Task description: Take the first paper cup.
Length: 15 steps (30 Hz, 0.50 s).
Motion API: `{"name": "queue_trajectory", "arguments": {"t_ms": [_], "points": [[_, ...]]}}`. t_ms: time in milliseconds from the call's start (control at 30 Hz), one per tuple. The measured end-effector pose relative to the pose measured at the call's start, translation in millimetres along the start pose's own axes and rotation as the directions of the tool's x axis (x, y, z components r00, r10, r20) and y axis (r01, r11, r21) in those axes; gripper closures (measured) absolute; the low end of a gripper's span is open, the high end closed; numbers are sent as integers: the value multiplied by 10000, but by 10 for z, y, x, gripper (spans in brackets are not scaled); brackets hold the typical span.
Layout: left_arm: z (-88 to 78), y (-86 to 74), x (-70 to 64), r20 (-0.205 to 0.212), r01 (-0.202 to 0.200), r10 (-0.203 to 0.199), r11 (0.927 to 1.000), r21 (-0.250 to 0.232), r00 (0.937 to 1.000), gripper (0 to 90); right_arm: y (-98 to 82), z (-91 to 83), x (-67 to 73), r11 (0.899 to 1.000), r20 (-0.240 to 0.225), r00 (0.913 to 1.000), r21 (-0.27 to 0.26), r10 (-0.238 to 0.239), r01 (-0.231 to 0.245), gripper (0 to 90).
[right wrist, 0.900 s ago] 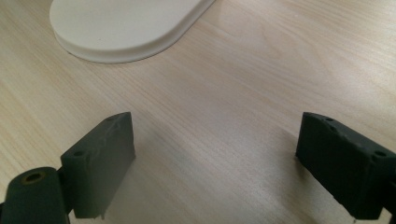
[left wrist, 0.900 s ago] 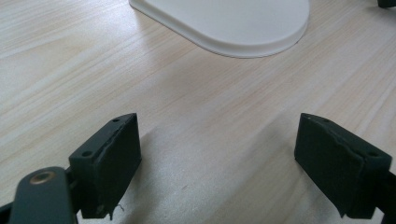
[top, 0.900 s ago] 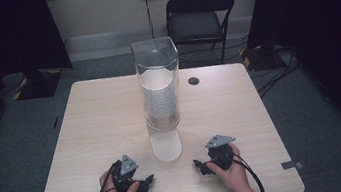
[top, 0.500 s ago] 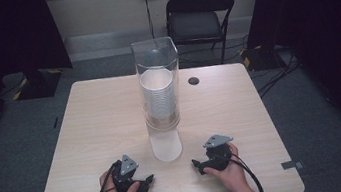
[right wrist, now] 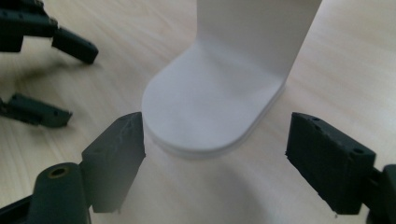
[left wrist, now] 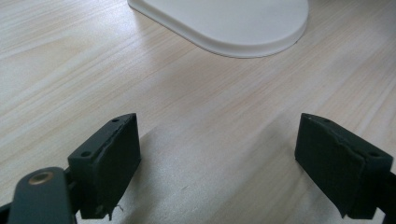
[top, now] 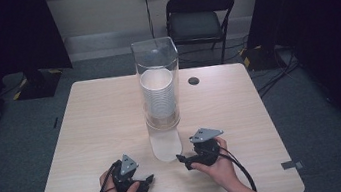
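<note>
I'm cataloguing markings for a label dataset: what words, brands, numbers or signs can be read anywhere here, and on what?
None can be read: the cup dispenser, its white base, the stacked cups, the table, both grippers and the chair carry no visible lettering.

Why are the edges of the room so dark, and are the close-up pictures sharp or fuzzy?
High view: light falls on the table and the clear cup dispenser, while black curtains darken both sides. Left gripper view: wood grain is crisp, and the jaws cast soft shadows. Right gripper view: the white base looks slightly soft, and the left jaw's lower edge blurs.
</note>
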<state>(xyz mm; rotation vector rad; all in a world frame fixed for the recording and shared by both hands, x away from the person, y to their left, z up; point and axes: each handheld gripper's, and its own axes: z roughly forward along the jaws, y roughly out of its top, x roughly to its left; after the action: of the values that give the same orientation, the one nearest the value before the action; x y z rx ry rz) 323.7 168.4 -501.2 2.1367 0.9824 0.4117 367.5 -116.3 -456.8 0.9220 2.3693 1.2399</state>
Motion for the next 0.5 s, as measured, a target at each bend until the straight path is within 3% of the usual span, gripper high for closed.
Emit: {"name": "queue_trajectory", "arguments": {"t_ms": [300,500], "points": [[2,1,2,7,-14,14,10000,-9,10000,137,377,45,-31,9967,-223,9998,-817,6,-25,187],[2,1,3,6,-19,19,10000,-6,10000,137,513,121,-32,9940,-417,9991,-1078,124,-169,195]]}}
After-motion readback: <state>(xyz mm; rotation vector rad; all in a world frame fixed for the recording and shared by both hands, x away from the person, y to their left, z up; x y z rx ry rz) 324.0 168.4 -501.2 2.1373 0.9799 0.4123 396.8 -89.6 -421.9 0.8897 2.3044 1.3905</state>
